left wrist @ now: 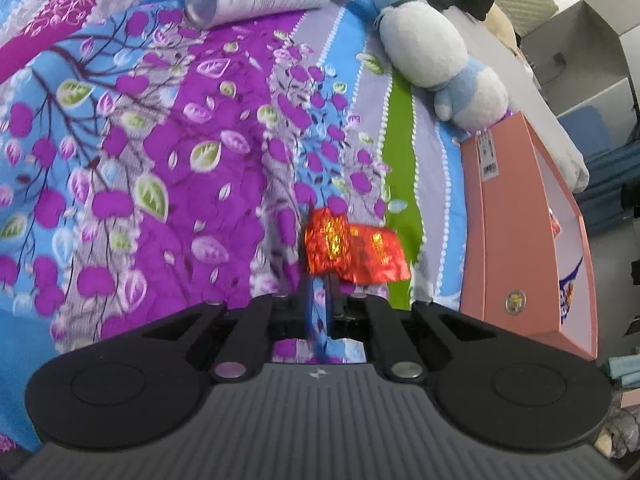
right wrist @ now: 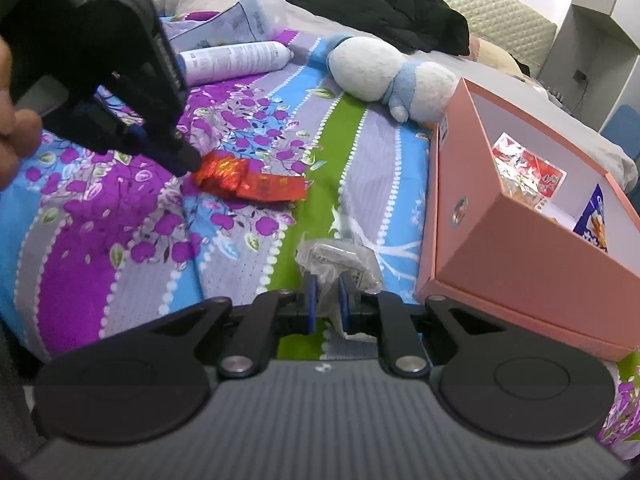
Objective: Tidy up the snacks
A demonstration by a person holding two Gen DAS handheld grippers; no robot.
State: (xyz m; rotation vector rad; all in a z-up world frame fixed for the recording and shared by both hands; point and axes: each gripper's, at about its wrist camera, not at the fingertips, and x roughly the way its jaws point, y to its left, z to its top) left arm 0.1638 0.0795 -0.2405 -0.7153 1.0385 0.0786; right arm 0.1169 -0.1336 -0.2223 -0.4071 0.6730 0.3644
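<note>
Our left tongs (right wrist: 188,166) pinch a red foil snack packet (right wrist: 250,184) above the bed (right wrist: 120,216). Our right tongs (right wrist: 328,300) pinch a clear plastic packet (right wrist: 336,260) beside the pink box (right wrist: 520,264).

Bedsheet (right wrist: 132,216) blazes purple blossoms on blue, with grey and green stripes edged in white dots. Red foil packet (right wrist: 248,182) glints gold. On the right, a salmon-pink box (right wrist: 532,256), white inside. Far back, a white-and-pale-blue plush toy (right wrist: 384,72).
</note>
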